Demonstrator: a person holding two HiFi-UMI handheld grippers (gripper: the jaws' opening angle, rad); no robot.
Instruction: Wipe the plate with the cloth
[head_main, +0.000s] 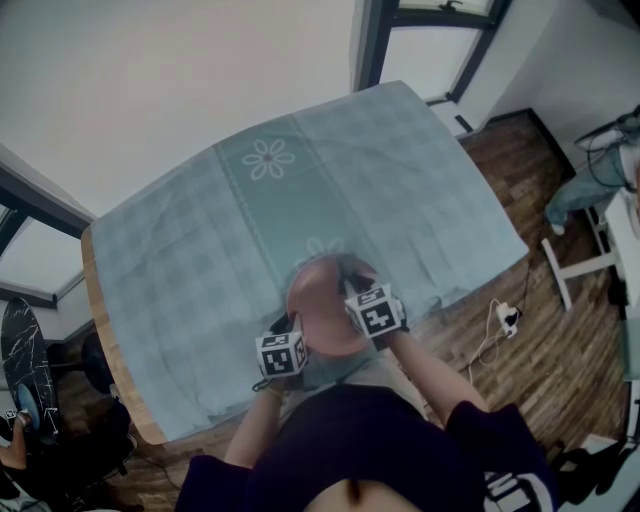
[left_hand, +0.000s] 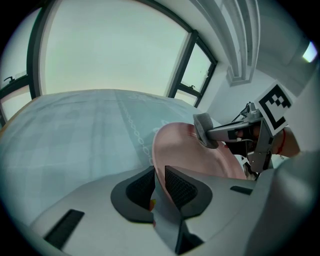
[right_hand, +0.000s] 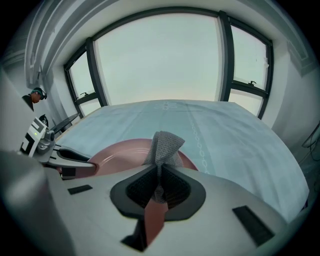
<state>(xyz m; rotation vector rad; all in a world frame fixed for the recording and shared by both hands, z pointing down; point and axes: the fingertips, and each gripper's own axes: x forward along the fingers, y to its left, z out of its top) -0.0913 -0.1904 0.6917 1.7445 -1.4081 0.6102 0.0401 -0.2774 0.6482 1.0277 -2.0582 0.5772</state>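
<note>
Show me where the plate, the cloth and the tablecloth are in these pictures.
plate (right_hand: 120, 153): right gripper view, pink inner face left of the cloth.
cloth (right_hand: 166, 143): right gripper view, middle of the upright grey mesh fold.
tablecloth (head_main: 190, 260): head view, bare checked area left of the plate.

The head view looks steeply down from high above onto the table (head_main: 104, 335). The 2 gripper views ride close behind their jaws, facing across the table toward the windows (right_hand: 160, 60). All 3 views share the plate (head_main: 322, 305) and the tablecloth (head_main: 200, 260).
</note>
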